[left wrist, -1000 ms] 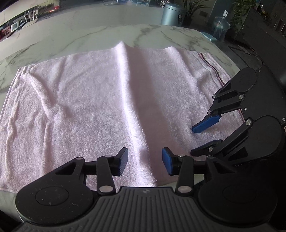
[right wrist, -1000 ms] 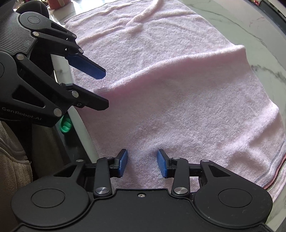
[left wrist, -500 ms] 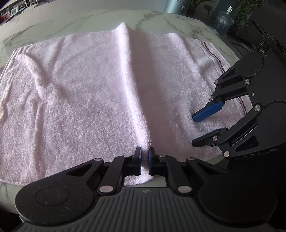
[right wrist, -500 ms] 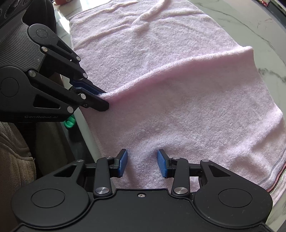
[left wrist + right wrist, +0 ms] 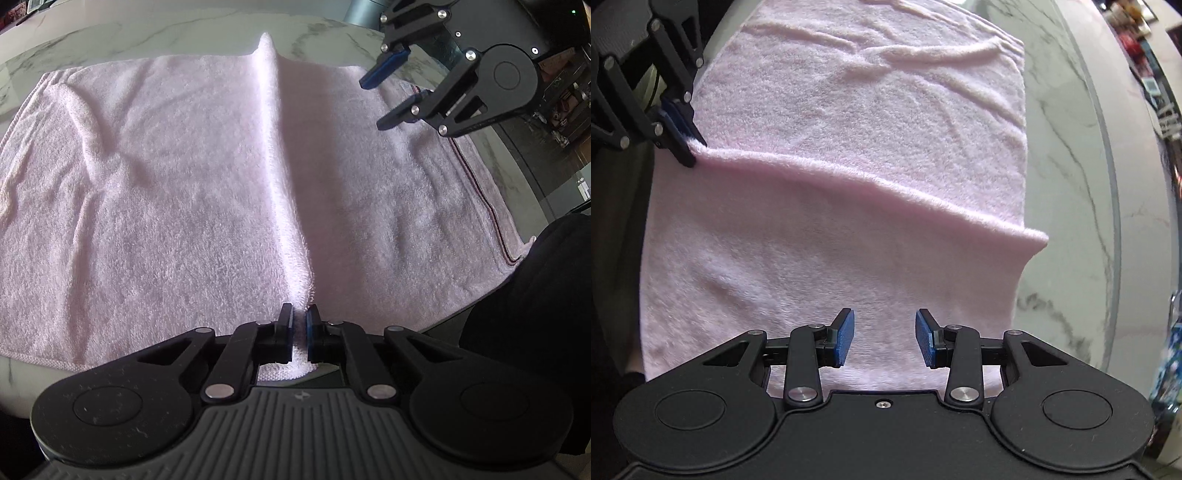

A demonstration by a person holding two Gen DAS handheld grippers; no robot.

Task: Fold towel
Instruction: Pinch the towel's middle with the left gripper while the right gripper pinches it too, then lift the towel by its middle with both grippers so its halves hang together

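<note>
The left gripper (image 5: 299, 325) is now pinching the pink towel (image 5: 166, 192) at its near-edge ridge, having just closed. The right gripper (image 5: 885, 341), fingers half open and empty, is swinging toward the far edge, probably for the 2nd grasp.

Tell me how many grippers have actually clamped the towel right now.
1. The left gripper is shut on the pink towel at its near edge, pinching the raised ridge. The right gripper hovers open above the towel near its far edge, gripping nothing.

White marble table (image 5: 155, 33) with grey veins, pink towel (image 5: 177, 192) spread across it, one raised ridge.
</note>
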